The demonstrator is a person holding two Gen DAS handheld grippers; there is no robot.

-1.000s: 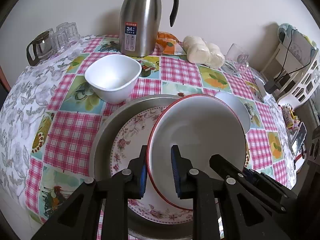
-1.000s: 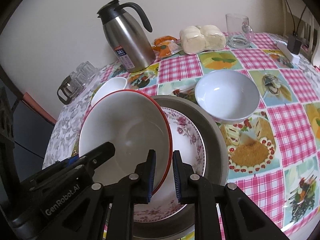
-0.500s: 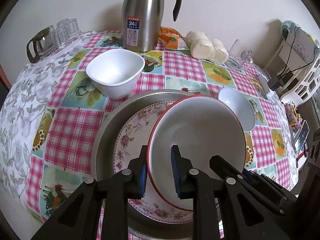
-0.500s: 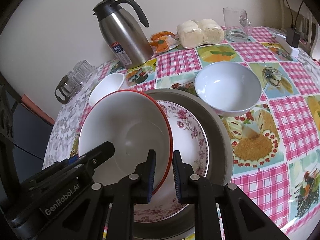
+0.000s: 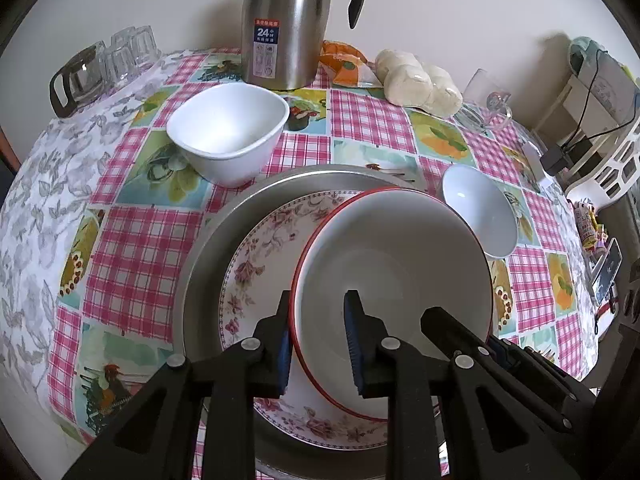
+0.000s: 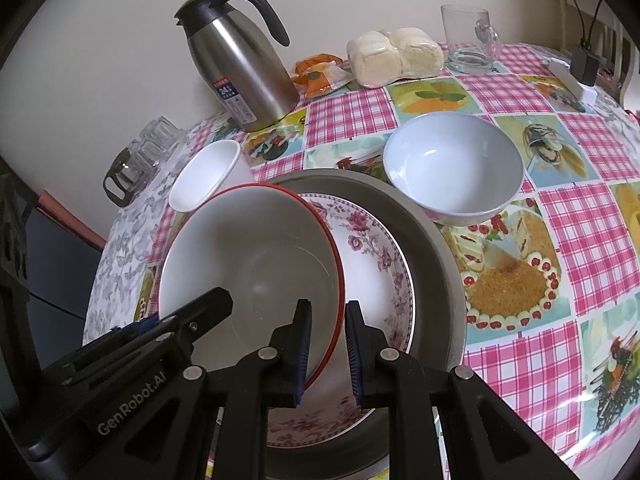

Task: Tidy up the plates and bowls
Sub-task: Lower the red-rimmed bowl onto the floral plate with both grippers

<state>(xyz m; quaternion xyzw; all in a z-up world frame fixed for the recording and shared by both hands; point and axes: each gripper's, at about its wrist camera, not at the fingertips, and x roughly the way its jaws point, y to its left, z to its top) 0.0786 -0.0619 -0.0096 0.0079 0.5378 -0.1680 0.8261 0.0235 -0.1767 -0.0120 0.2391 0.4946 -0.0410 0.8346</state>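
Left claw: my left claw [image 5: 318, 336] straddles the near-left rim of the red-rimmed plate [image 5: 396, 264]. Its jaws are opening, the rim between them; the outer pad looks against the rim, and the inner pad stands off the plate's inside.
Right claw: my right claw [image 6: 326, 346] is clenched on the same plate's [image 6: 256, 264] opposite rim, with a thin gap at the outer pad.
Red-rimmed plate: I see it sitting tilted over the floral plate [image 5: 260, 264], off toward one side, with one edge raised. From the right camera it covers the left part of the floral plate [image 6: 372, 264].
Floral plate: it lies inside the metal tray [image 5: 224, 232], which rests on the table [image 5: 136, 248] under a checked cloth; tray rim also seen at [image 6: 436, 264].
White square bowl: I see it [image 5: 228, 132] on the cloth just beyond the tray, in front of the steel jug [image 5: 288, 24]; in the right view it [image 6: 208, 176] peeks out behind the red-rimmed plate.
Round pale bowl: it [image 6: 452, 168] stands just beside the tray's far edge, also visible at [image 5: 480, 212].
Back of table: wrapped buns [image 6: 396, 56], an orange packet [image 6: 320, 74], a glass mug [image 6: 468, 40], and clear glasses [image 5: 116, 60] at the far left.
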